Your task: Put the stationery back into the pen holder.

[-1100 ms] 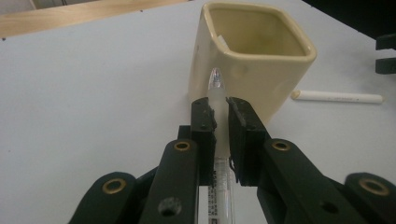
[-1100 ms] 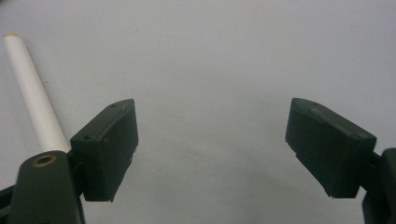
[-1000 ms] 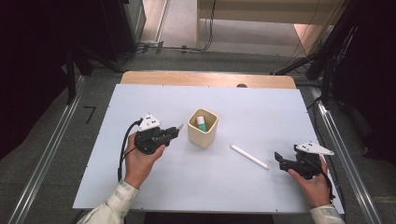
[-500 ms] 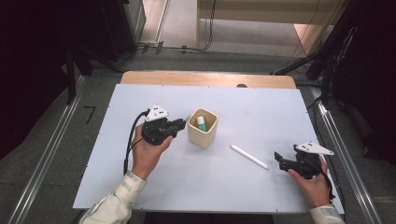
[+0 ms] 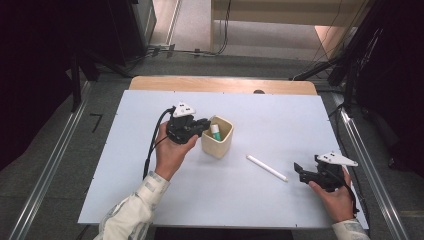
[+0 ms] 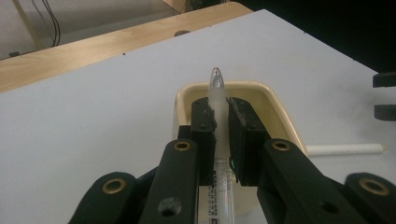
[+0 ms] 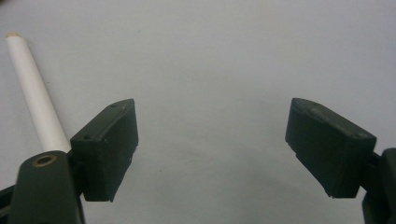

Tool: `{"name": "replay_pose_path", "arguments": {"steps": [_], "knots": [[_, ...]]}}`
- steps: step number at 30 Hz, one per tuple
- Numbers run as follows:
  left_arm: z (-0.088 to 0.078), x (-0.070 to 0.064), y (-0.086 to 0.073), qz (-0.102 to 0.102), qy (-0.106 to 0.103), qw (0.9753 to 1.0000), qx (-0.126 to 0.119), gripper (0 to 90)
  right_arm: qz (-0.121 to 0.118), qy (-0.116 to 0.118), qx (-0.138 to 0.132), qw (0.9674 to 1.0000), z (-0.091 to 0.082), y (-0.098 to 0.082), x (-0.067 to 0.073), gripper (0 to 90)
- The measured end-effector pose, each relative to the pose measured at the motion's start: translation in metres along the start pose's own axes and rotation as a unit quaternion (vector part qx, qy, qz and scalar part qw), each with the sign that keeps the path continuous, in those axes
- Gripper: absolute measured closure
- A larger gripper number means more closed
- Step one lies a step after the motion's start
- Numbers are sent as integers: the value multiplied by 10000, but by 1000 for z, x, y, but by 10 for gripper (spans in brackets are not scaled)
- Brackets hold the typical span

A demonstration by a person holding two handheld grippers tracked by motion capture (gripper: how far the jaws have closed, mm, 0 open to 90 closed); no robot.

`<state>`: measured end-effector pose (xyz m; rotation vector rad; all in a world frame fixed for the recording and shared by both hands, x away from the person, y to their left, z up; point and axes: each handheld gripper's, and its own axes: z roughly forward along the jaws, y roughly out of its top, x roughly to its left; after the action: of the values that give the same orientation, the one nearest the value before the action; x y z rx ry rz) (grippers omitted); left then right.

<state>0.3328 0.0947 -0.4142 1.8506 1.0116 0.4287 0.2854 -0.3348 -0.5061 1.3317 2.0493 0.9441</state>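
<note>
My left gripper (image 5: 204, 125) is shut on a translucent pen (image 6: 217, 88) with a clear pointed cap, which sticks out past the jaws. In the left gripper view (image 6: 222, 126) the pen's tip hangs over the near rim of a cream square cup (image 6: 280, 116). The cup (image 5: 218, 144) stands mid-table and holds a green-and-white item (image 5: 215, 131). A white stick (image 5: 267, 167) lies on the table between the cup and my right gripper (image 5: 299, 172). That gripper (image 7: 210, 144) stands open over bare table, with the stick (image 7: 35, 98) just outside its left jaw.
The pale blue table top (image 5: 280, 115) has a wooden strip (image 5: 220, 84) along its far edge. A black cable (image 5: 152, 142) trails from the left gripper. Dark floor and equipment surround the table.
My left gripper has moved right and slightly up with the pen, from beside the cup to its rim. The right gripper has stayed where it was.
</note>
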Motion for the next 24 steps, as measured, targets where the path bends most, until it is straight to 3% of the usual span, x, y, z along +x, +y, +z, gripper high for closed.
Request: {"name": "replay_pose_path", "arguments": {"steps": [24], "knots": [[37,-6,33,-20,-22,9999,108,822,-7,42,-19,10000,0,0,-1,156]]}}
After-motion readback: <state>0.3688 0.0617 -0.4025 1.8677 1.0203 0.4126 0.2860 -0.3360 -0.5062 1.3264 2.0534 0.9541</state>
